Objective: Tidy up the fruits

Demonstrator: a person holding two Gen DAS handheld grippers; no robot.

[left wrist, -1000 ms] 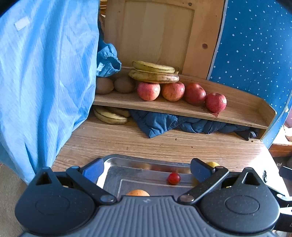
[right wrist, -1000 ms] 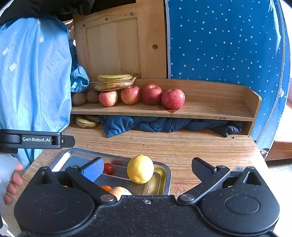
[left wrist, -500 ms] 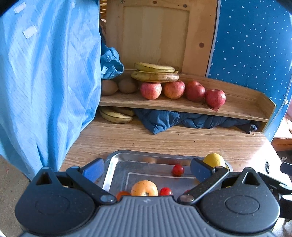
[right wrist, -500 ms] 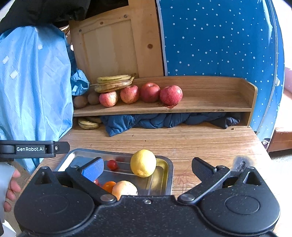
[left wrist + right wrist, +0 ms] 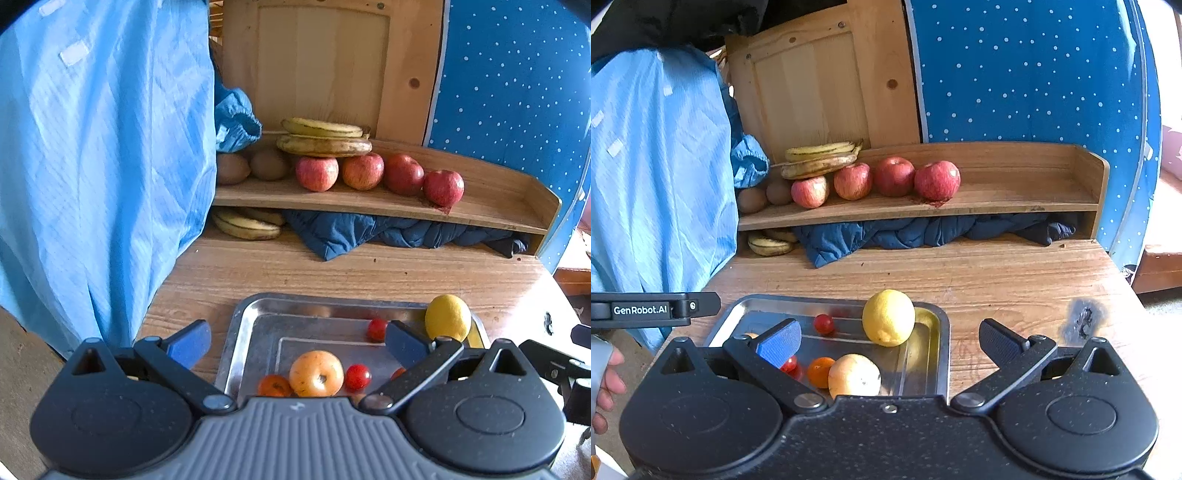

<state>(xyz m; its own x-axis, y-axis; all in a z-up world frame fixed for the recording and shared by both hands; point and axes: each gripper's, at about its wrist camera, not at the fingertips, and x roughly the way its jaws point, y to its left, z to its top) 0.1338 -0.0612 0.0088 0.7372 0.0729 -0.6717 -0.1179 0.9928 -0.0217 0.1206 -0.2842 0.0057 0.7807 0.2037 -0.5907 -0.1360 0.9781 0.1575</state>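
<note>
A steel tray (image 5: 258, 306) (image 5: 940, 325) lies on the wooden table, holding a yellow lemon (image 5: 447, 317) (image 5: 888, 317), a pale orange fruit (image 5: 316, 373) (image 5: 854, 374), a small orange one (image 5: 274, 385) (image 5: 819, 371) and cherry tomatoes (image 5: 376, 329) (image 5: 823, 323). My left gripper (image 5: 295, 341) is open above the tray's near edge, empty. My right gripper (image 5: 888, 341) is open over the tray's right end, empty too. On the wooden shelf (image 5: 491, 210) (image 5: 1015, 199) sit several red apples (image 5: 402, 173) (image 5: 937, 180), bananas (image 5: 323, 138) (image 5: 820, 157) and brown kiwis (image 5: 269, 164) (image 5: 779, 192).
A light blue garment (image 5: 103, 166) (image 5: 657, 184) hangs at the left. Dark blue cloth (image 5: 388, 232) (image 5: 923, 229) and more bananas (image 5: 245, 227) (image 5: 770, 245) lie under the shelf. A dotted blue sheet (image 5: 517, 92) (image 5: 1034, 74) backs the right. A person's hand (image 5: 607, 387) holds the left gripper.
Both grippers have drawn back and up from the shelf, so more of the tray and its fruit shows. Both stay open; no fruit has moved.
</note>
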